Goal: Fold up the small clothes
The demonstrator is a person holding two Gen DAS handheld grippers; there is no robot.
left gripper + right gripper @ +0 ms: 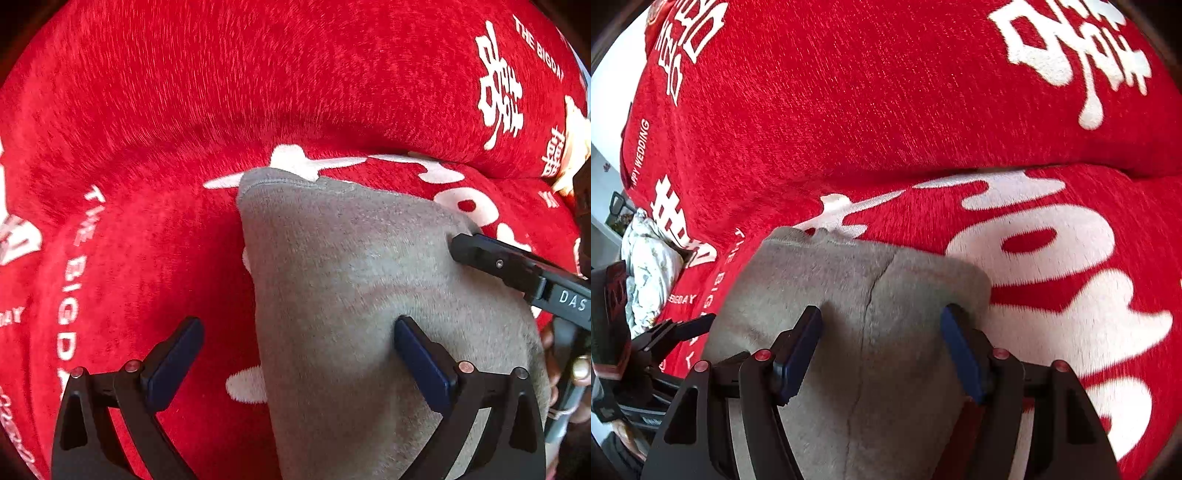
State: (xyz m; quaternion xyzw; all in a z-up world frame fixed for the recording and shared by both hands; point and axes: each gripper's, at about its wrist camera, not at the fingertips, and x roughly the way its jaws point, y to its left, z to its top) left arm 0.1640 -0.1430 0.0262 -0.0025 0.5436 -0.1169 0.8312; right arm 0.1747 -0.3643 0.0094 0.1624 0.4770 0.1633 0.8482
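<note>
Two hand-held grippers work over one small grey garment point(351, 280) that lies on a red plush cover point(184, 110) printed with white lettering. Its long axis runs from near to far, with a stitched hem point(280, 181) at the far end, close to the fold where the cover rises into a backrest or cushion.

Seen from its own wrist camera, the left hand-held gripper point(299, 354) stands wide, gripping nothing. It straddles the garment's left edge: the right finger point(421, 362) hangs over grey cloth, the left finger point(173, 362) over bare red cover. Whether either pad touches I cannot tell.

From its own view, the right hand-held gripper point(881, 350) is partly open, both fingers over the right half of the garment point(857, 295), one either side of a seam point(871, 314) that runs along the length. Pressing or merely hovering, I cannot say; nothing is pinched.

My judgement: the cloth lies directly ahead of and below both tools. A fold along that seam depends on the left tool, nearest the left edge, closing on it.
</note>
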